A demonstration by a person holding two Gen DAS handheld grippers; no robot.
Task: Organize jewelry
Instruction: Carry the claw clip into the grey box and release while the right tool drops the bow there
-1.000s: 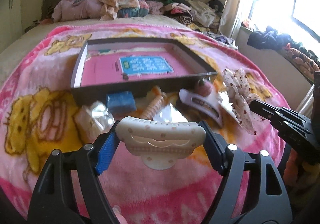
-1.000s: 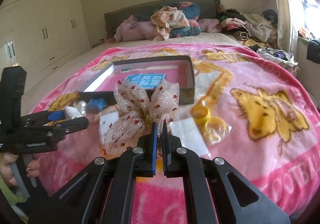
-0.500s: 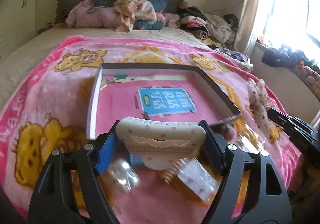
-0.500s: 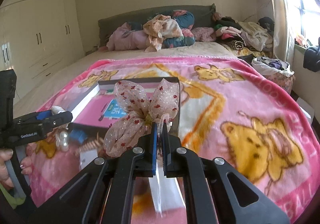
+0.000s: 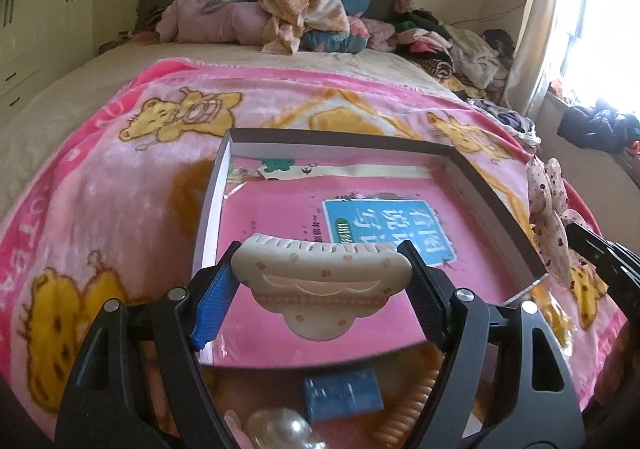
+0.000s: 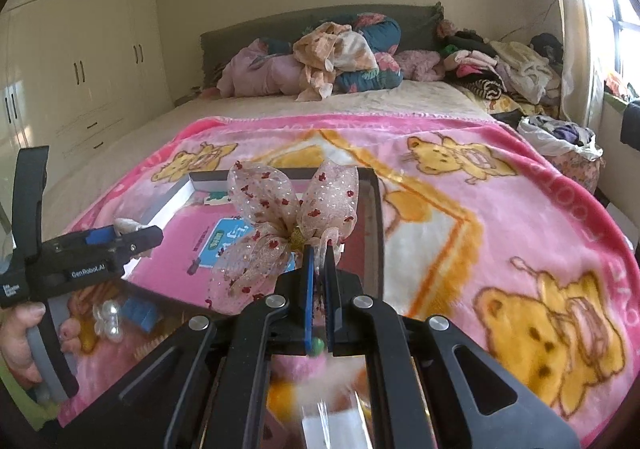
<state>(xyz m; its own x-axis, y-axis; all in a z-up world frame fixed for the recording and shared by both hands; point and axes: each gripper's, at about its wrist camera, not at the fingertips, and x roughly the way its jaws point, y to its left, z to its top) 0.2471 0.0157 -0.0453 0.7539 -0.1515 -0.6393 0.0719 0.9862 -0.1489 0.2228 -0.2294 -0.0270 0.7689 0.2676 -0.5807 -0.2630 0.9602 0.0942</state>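
Note:
My left gripper (image 5: 322, 277) is shut on a cream hair claw clip (image 5: 320, 281) with pink dots and holds it above the near edge of a shallow dark-rimmed box (image 5: 212, 201) with a pink bottom. My right gripper (image 6: 318, 253) is shut on a sheer pink hair bow (image 6: 280, 225) with red specks and holds it over the box's right side (image 6: 376, 233). The bow also shows at the right in the left wrist view (image 5: 548, 217). The left gripper shows at the left in the right wrist view (image 6: 120, 239).
The box lies on a pink bear-print blanket (image 5: 100, 177) on a bed. Below the grippers lie a blue square item (image 5: 340, 393), a pearl piece (image 6: 108, 321) and a ribbed orange clip (image 5: 408, 405). Clothes (image 6: 332, 57) pile at the headboard.
Both grippers have lifted and moved forward with their items, from in front of the box to over it. The loose items now lie below and behind them.

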